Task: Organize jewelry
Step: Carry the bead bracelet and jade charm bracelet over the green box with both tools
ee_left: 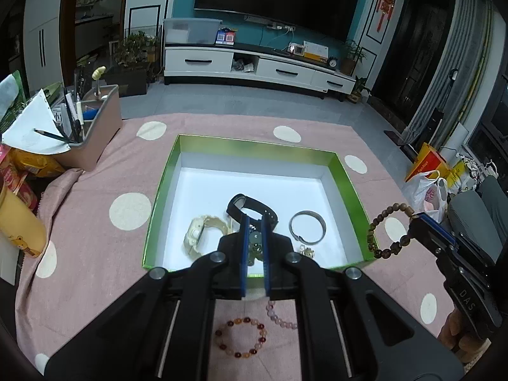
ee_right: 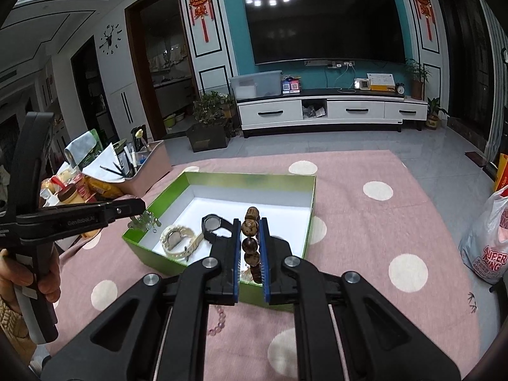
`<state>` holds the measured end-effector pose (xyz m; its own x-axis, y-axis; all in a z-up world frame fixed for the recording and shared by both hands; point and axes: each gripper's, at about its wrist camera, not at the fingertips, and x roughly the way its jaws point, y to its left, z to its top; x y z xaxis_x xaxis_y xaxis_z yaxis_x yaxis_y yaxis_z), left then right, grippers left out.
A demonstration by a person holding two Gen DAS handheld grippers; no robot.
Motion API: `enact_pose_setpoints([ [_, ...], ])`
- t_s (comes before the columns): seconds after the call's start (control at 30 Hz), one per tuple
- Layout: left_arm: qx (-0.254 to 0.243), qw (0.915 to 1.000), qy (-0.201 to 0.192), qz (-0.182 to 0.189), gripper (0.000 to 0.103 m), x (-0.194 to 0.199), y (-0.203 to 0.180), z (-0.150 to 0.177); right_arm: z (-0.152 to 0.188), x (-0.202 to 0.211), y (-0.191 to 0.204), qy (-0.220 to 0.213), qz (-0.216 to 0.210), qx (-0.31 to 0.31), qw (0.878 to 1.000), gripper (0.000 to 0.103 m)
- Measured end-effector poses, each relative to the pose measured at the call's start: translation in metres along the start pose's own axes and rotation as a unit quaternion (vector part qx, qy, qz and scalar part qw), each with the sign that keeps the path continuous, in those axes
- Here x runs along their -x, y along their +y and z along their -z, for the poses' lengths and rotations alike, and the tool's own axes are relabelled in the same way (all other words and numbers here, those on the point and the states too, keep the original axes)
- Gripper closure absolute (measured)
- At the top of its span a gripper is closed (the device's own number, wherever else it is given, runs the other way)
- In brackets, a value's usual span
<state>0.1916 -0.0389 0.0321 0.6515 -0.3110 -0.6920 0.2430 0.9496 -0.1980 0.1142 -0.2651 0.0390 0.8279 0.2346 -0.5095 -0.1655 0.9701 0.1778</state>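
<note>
A green box (ee_left: 344,171) with a white floor holds a cream watch (ee_left: 198,233), a black watch (ee_left: 250,208), a silver bangle (ee_left: 308,227) and a small gold piece (ee_left: 307,250). My left gripper (ee_left: 255,222) is shut on a green beaded piece (ee_left: 255,244) above the box's near edge; it shows dangling in the right wrist view (ee_right: 144,221). My right gripper (ee_right: 250,222) is shut on a brown wooden bead bracelet (ee_right: 250,241), held above the box's right wall (ee_right: 309,219); the bracelet also shows in the left wrist view (ee_left: 385,230). A red-amber bead bracelet (ee_left: 241,336) and a pale pink bead bracelet (ee_left: 281,316) lie on the cloth.
The pink polka-dot cloth (ee_left: 95,174) covers the table. A beige organiser with pens (ee_left: 92,127), papers and snack packets (ee_left: 28,162) crowd the left edge. A white plastic bag (ee_right: 489,241) sits off the right side.
</note>
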Motion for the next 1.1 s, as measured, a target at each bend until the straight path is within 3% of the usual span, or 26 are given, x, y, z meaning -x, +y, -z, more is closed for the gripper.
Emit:
enact_pose_setpoints([
  [0.77, 0.002, 0.9954, 0.053, -0.080, 0.096, -0.081, 0.034, -0.034, -0.025, -0.071, -0.022, 0.030, 0.020, -0.024, 0.999, 0.093],
  [1.1, 0.002, 0.9927, 0.076, -0.094, 0.096, -0.105, 0.042, -0.037, -0.027, -0.103, -0.024, 0.070, 0.023, -0.023, 0.997, 0.093],
])
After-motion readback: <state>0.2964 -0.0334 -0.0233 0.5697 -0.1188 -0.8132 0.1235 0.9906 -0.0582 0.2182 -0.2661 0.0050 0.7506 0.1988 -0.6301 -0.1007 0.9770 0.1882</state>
